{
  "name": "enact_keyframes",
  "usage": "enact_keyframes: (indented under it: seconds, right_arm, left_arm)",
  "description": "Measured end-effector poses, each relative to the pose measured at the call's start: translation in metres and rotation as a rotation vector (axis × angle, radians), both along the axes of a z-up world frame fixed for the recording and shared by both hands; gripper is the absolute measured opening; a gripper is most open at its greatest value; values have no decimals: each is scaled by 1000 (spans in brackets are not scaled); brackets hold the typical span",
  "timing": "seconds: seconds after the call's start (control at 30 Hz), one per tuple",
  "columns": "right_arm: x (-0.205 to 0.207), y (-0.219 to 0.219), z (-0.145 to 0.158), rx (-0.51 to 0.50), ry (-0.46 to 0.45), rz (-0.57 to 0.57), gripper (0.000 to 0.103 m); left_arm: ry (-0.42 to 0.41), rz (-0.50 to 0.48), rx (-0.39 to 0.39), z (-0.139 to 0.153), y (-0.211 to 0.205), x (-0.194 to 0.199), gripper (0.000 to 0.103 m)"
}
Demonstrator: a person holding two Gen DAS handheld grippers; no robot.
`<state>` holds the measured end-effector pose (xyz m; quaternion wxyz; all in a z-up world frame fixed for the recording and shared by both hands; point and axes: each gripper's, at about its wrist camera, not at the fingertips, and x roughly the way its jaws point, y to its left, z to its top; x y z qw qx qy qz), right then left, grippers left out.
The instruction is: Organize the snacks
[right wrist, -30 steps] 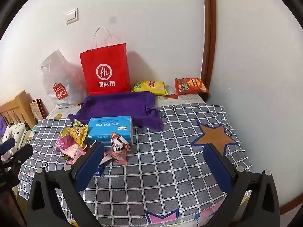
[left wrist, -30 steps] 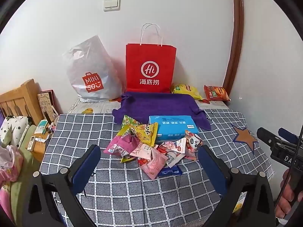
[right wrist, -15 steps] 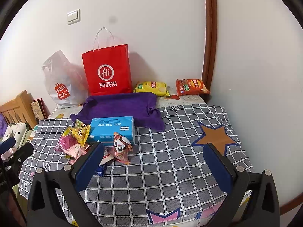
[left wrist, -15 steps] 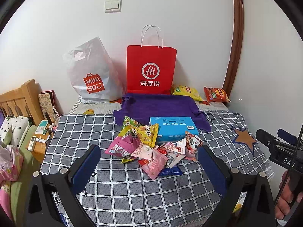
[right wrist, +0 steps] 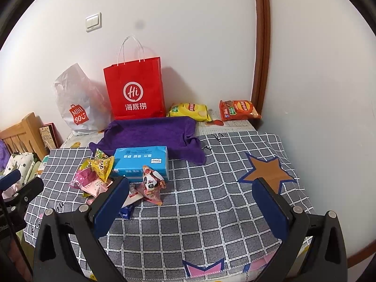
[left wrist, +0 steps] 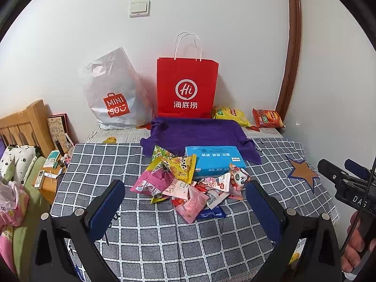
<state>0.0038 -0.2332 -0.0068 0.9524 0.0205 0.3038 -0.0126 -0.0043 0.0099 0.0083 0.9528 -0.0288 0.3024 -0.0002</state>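
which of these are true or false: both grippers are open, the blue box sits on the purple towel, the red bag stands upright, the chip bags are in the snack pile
1. Both the left gripper and right gripper are open: true.
2. The blue box sits on the purple towel: false, it lies on the checked cloth in front of the towel.
3. The red bag stands upright: true.
4. The chip bags are in the snack pile: false, they lie by the wall.

Bright, even indoor light, soft shadows on the wall, sharp focus, fisheye-bent edges.
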Motion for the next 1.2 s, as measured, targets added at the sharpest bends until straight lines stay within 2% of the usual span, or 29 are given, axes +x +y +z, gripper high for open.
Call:
enact_keyframes:
  seconds: [1.2]
  right_arm:
    - [-4,3,4,0,-19,11,102]
  left_arm:
    - [-27,-14,3,6,0,-2,103]
